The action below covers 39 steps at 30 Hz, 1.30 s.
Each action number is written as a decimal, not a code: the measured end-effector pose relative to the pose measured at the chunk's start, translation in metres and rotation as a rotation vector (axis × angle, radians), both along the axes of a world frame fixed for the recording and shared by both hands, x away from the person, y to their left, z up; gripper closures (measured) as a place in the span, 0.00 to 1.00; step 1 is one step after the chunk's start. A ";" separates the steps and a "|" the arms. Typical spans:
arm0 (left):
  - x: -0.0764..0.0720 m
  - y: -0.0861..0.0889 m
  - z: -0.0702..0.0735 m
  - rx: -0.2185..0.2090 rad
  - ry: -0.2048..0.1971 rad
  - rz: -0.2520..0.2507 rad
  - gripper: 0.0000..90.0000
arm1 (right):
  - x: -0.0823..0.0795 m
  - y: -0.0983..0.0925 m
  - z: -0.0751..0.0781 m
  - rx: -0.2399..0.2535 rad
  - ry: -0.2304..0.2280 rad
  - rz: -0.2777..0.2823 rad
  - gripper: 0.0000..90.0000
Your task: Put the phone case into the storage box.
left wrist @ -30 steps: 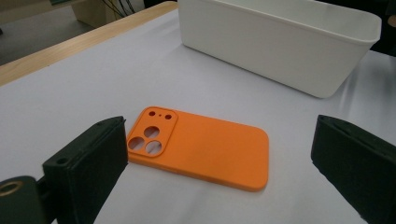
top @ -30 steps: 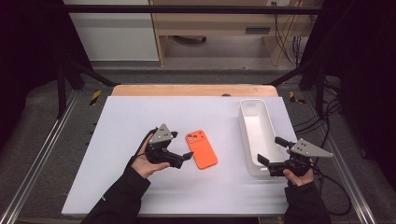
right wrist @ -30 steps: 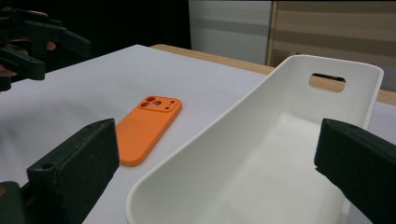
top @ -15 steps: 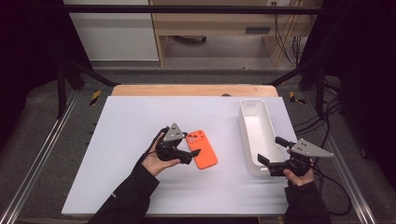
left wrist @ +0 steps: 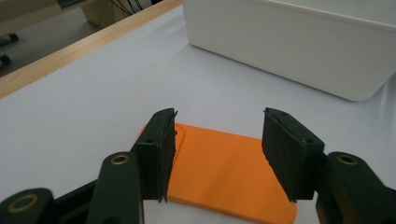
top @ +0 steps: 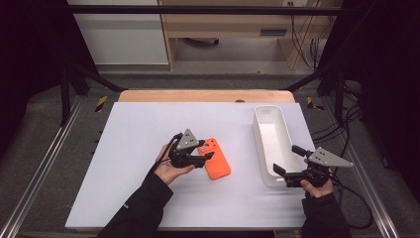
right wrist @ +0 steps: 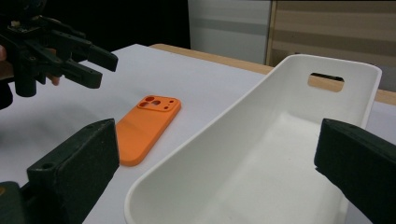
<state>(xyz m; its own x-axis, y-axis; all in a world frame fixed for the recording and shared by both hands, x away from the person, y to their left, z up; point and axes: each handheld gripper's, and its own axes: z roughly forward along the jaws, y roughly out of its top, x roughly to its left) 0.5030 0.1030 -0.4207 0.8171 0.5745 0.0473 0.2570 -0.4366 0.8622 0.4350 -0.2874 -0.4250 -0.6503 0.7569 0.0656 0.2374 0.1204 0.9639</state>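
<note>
White table top [top: 148, 198] on a bench with a light wooden edge [top: 203, 95] at its far side. Aluminium rails [top: 39, 168] run along both flanks over grey floor [top: 124, 82]. Behind: white cabinet [top: 116, 29], wooden shelf unit [top: 233, 22], hanging cables [top: 304, 29]. Dark surroundings left and right; table evenly lit.

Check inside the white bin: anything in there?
The white bin looks empty: in the right gripper view its floor and far wall, with a handle slot, are bare. The right claw straddles its near end, whose inner corner is cut off at the frame's bottom.
</note>
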 end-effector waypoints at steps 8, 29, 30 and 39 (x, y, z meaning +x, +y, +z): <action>0.003 -0.005 -0.001 0.016 0.013 0.015 0.58 | 0.000 0.000 0.000 0.000 0.000 -0.003 0.00; 0.013 -0.035 -0.009 0.060 0.084 -0.006 0.86 | 0.000 -0.001 0.000 0.004 -0.002 -0.002 0.00; 0.014 -0.036 -0.010 0.062 0.084 -0.003 0.87 | 0.000 -0.001 0.000 0.004 -0.002 -0.003 0.00; 0.017 -0.047 -0.015 0.068 0.128 -0.015 0.98 | 0.000 -0.001 0.000 0.002 -0.002 -0.001 0.00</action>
